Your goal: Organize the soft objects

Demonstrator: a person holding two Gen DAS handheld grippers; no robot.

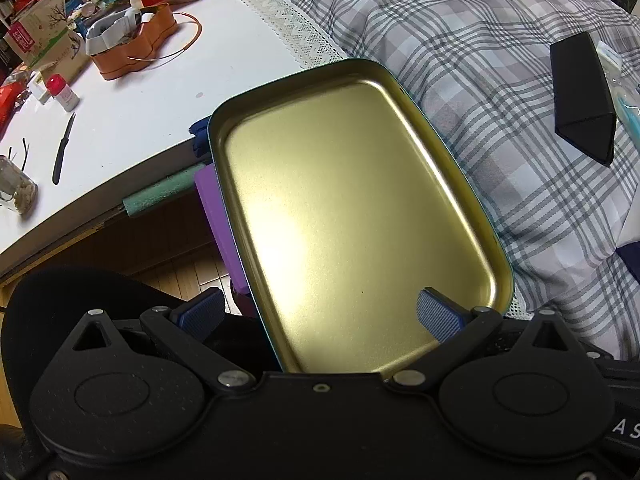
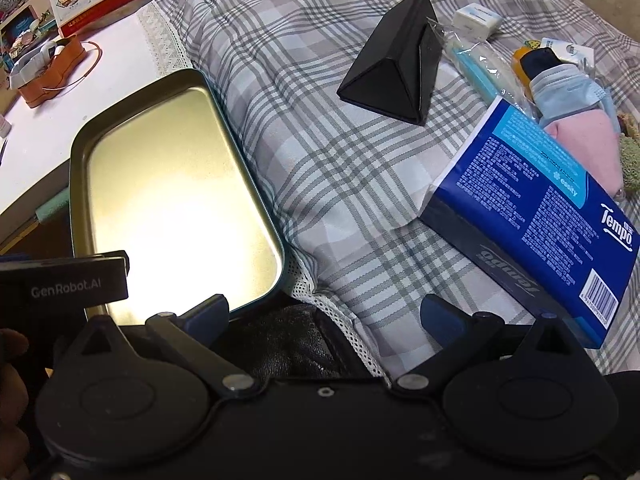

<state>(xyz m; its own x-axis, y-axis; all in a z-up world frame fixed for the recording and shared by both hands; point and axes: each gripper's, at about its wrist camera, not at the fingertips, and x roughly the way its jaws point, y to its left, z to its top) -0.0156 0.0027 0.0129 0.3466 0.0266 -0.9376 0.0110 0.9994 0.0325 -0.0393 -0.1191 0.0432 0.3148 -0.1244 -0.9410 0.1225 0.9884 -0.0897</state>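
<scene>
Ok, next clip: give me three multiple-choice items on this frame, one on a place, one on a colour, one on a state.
1. Where does the blue tissue pack lie?
A. inside the tin
B. on the plaid cloth, right of the black triangular case
C. on the white table

2. What colour is the inside of the metal tin?
A. gold
B. red
C. white

3. How does the tin stand right now?
A. lidded
B. full of socks
C. open and empty

Key: 1 B, the pack rests on the plaid cloth beside the black triangular case. 2 A, its floor shines gold. 3 C, only bare metal shows inside it; the left gripper is open at its near rim.
</scene>
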